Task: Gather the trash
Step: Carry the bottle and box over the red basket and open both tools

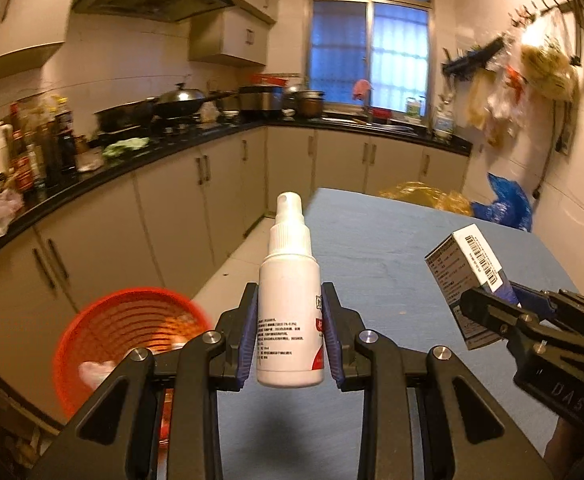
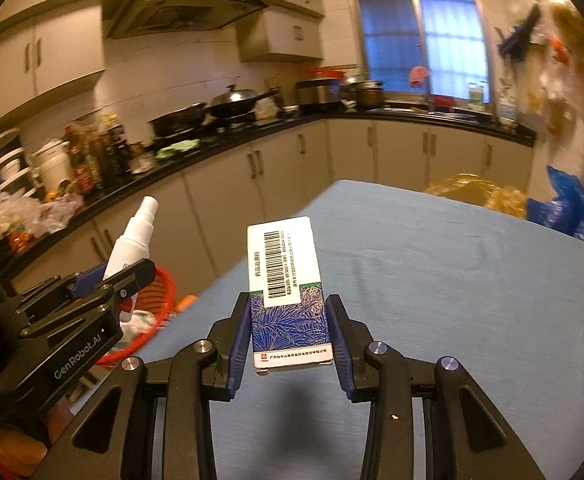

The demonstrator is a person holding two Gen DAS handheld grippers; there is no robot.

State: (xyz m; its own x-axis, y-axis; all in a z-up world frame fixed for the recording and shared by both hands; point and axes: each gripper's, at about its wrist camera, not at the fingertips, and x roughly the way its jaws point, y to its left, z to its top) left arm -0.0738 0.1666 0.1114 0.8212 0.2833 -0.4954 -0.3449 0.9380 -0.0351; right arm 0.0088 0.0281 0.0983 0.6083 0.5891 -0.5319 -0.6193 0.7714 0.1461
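A white spray bottle stands upright between the pads of my left gripper, which is shut on it above the left edge of the blue table. My right gripper is shut on a small medicine box with a barcode label and blue leaf print, held over the table. The left wrist view shows the box and right gripper at the right; the right wrist view shows the bottle and left gripper at the left. A red basket with some trash sits on the floor left of the table.
A black counter with pots, bottles and a sink runs along the left and far walls above beige cabinets. Yellow and blue plastic bags lie at the table's far edge. More bags hang on the right wall.
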